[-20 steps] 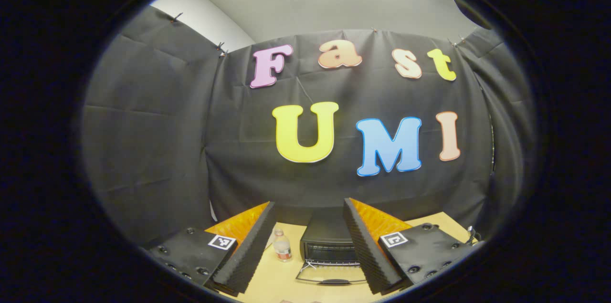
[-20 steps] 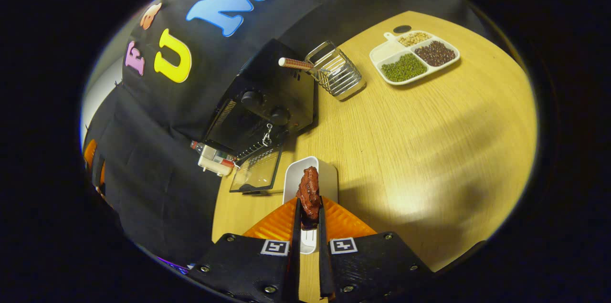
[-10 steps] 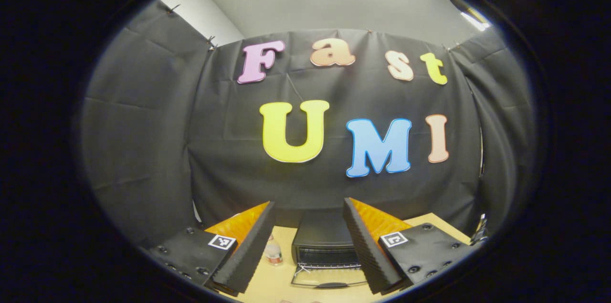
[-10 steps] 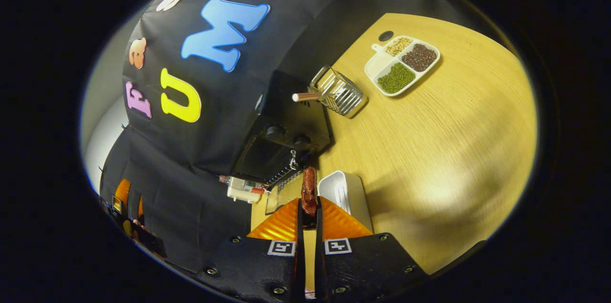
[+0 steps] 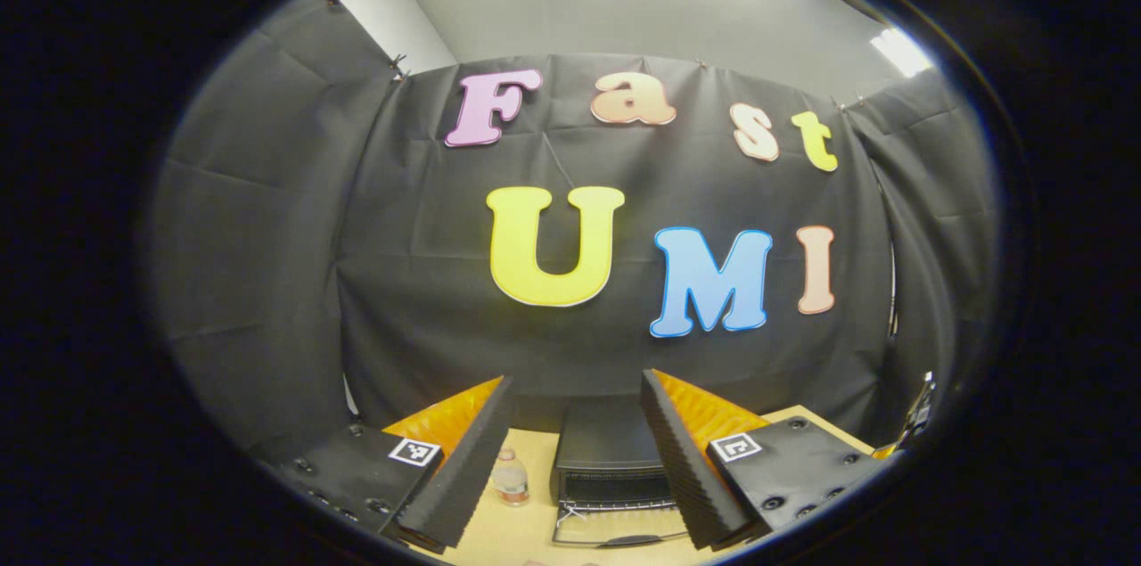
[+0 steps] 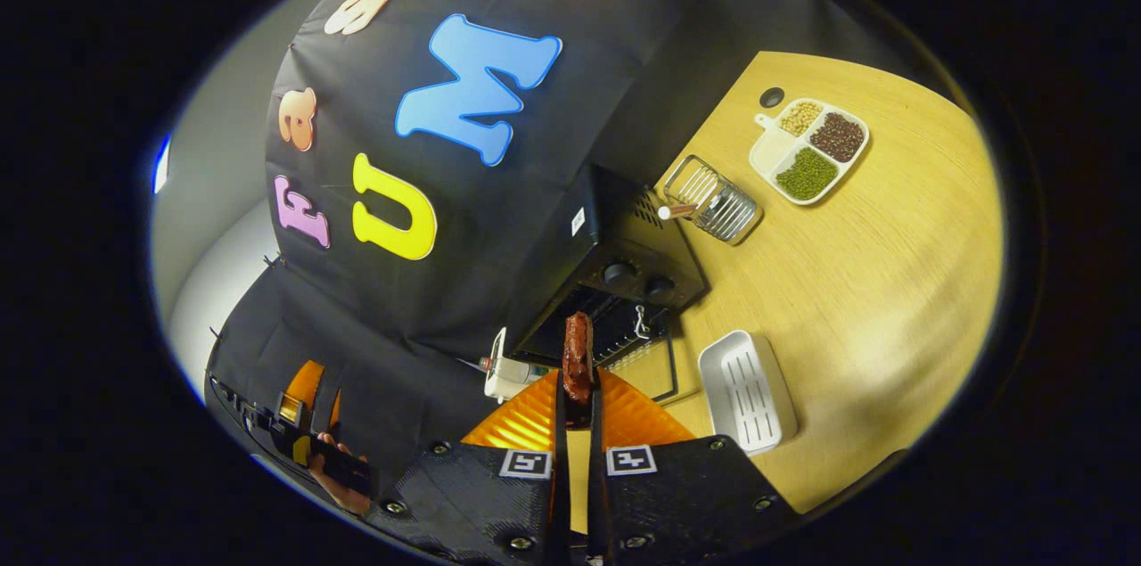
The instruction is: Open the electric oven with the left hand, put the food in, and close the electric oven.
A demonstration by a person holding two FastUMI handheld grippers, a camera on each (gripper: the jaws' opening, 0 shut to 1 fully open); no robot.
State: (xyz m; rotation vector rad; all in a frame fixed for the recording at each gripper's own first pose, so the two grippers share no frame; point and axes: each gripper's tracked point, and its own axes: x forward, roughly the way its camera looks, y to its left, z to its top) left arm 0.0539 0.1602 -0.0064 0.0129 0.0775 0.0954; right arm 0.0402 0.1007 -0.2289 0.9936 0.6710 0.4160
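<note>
In the right gripper view, the right gripper (image 6: pixel 577 423) had its two fingers drawn narrow and pressed on one dark red piece of food (image 6: pixel 578 358), which stood up between them in front of the oven's mouth. Just beyond it one black electric oven (image 6: pixel 615 276) stood on the wooden table (image 6: pixel 874 281) with its glass door (image 6: pixel 655 370) folded down flat; two round knobs (image 6: pixel 620 273) showed on its front panel. One white ribbed tray (image 6: pixel 747 389) lay empty on the table beside the door. One small bottle (image 6: pixel 499 370) lay at the oven's other side. Farther back, one wire basket (image 6: pixel 713 200) with a wooden handle sat near the oven's rear corner, and past it one white divided dish (image 6: pixel 809 150) held three kinds of beans, one to each of three compartments, with a fourth left bare. At the lower edge of that view a hand (image 6: pixel 334 477) held the other gripper, well apart. In the left gripper view, the left gripper (image 5: pixel 578 446) held its two fingers wide with nothing between the pads, raised well back from the same oven (image 5: pixel 613 463), whose lowered door (image 5: pixel 615 529) showed below it, one bottle (image 5: pixel 510 477) beside it.
</note>
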